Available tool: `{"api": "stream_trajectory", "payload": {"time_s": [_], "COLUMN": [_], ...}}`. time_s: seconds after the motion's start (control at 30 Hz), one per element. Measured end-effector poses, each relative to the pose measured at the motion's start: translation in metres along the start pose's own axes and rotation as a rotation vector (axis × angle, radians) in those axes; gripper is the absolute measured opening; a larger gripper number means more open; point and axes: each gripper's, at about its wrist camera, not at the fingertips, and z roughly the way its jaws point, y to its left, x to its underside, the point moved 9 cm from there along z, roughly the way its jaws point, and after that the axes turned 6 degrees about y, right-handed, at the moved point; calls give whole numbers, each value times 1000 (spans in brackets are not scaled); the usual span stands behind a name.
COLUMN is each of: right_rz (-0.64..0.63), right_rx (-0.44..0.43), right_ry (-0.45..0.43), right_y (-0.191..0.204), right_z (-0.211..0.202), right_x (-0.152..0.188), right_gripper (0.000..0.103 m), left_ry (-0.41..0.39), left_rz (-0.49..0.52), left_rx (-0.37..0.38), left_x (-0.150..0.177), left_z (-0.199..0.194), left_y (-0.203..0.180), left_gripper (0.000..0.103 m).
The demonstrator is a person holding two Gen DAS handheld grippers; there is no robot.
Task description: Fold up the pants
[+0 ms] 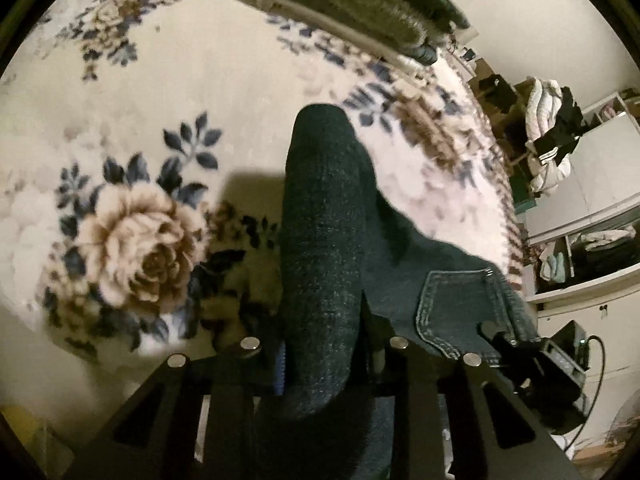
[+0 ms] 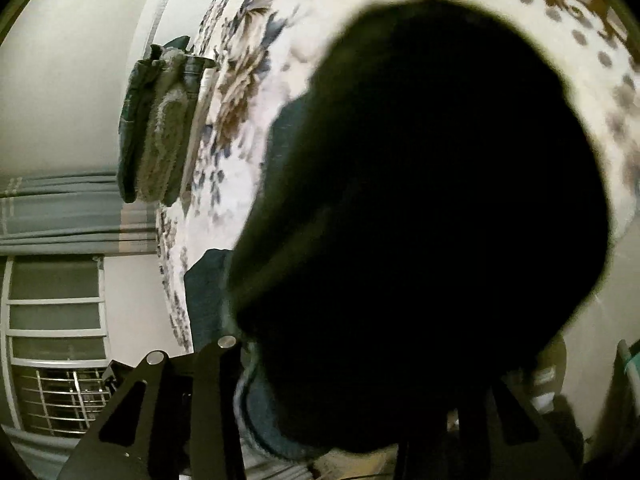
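Dark denim pants (image 1: 324,240) lie on a floral blanket (image 1: 160,92). In the left wrist view a leg fold runs up from between my fingers, and a stitched back pocket (image 1: 456,308) shows at the right. My left gripper (image 1: 324,360) is shut on the pants fabric. The other gripper's black tip (image 1: 504,340) shows at the pocket's right edge. In the right wrist view the pants (image 2: 420,220) bulge dark and close to the lens, hiding most of the view. My right gripper (image 2: 344,392) is shut on that fabric; its right finger is mostly hidden.
A stack of folded clothes (image 1: 360,4) sits at the blanket's far side, also in the right wrist view (image 2: 156,128). White shelves with laundry (image 1: 560,136) stand at the right. A window with grille and grey curtains (image 2: 56,320) is at the left.
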Motion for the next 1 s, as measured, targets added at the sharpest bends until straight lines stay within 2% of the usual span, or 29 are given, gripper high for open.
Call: {"api": "stream_trajectory", "payload": {"time_s": [0.07,0.17,0.33,0.47,0.63,0.7,0.73,0.77,0.83,0.87,1.0], "right_rz": [-11,-29,-78,-143,-222,-240,-246,-250,-258,-258,-253], "right_rx": [1,-9,-45,-72,-95,-100,-102,-104,-114,-117,-127], "right_ry": [5,11,3,-21,-66,-83,-90,-97,-113,-118,-140], "right_y": [-1,28,106,178,284,325,331,343,385,393,443], "right_z": [-21,-34,-62,-85,-105,-105,-115,-111,-94,-85,-34], "right_x": [1,3,-7,-27,-66,-85,-93,-100,-135,-140,-203], "right_gripper": [42,42,42,42,42,42,42,42,42,42,42], "left_ry": [1,-3,-47,-116,-195,-210,-217,-223,-232,-233,-237], "left_rz": [11,21,42,66,71,76,78,80,82,86,88], "left_rx": [-5,-13,-23,-20,5,10,16,19,39,43,56], "left_x": [-2,-9,-45,-90,-164,-191,-210,-225,-268,-288,-364], "left_z": [-18,-45,-107,-158,-213,-223,-228,-231,-233,-230,-211], "left_y": [-9,-22,-60,-93,-124,-130,-132,-133,-131,-128,-114], "left_gripper": [23,23,23,23,23,23,23,23,23,23,23]}}
